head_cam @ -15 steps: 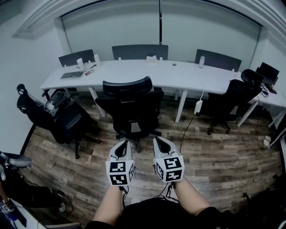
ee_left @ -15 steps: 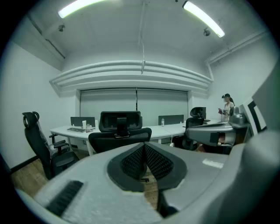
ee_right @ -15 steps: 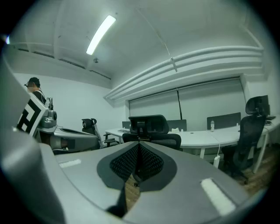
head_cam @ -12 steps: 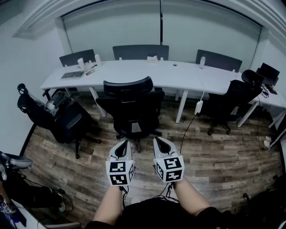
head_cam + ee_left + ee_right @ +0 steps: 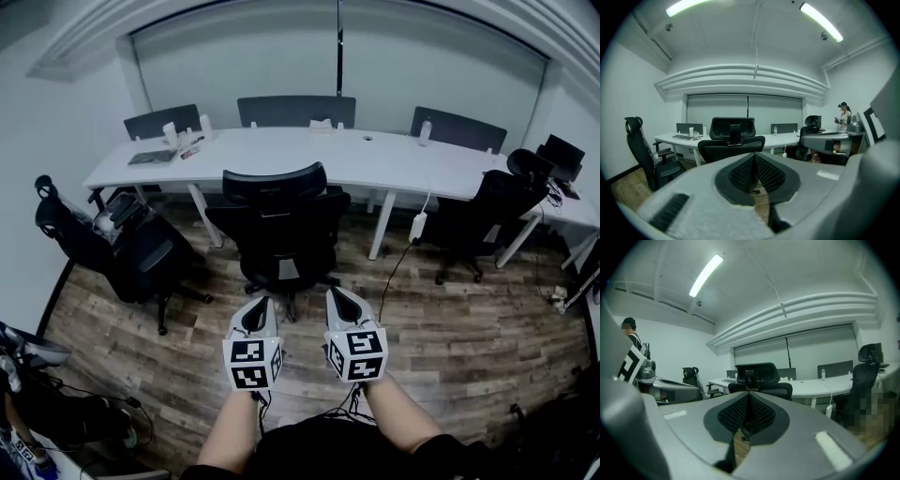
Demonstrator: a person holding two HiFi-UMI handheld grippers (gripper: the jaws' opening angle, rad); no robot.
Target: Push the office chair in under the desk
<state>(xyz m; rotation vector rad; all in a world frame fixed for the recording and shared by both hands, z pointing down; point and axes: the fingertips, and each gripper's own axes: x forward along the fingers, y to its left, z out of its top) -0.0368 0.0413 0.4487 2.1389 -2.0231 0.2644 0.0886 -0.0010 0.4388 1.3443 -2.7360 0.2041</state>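
Clearly, your left tool (image 5: 259, 305) and right tool (image 5: 338, 298) sit clenched and empty at lower centre, likely as blunt pushers. The office chair (image 5: 281, 230) stands mid-frame, backrest toward you, not yet under the table (image 5: 394, 161).

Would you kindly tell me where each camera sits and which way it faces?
Head view: on the person's head, looking forward and steeply down at the office chair before the desk; both forearms, the left gripper and the right gripper show.
Left gripper view: on the left gripper, facing the office chair's back; its shut fingers show.
Right gripper view: on the right gripper, facing likewise; its shut fingers show.
Shared: all three see the office chair and desk.
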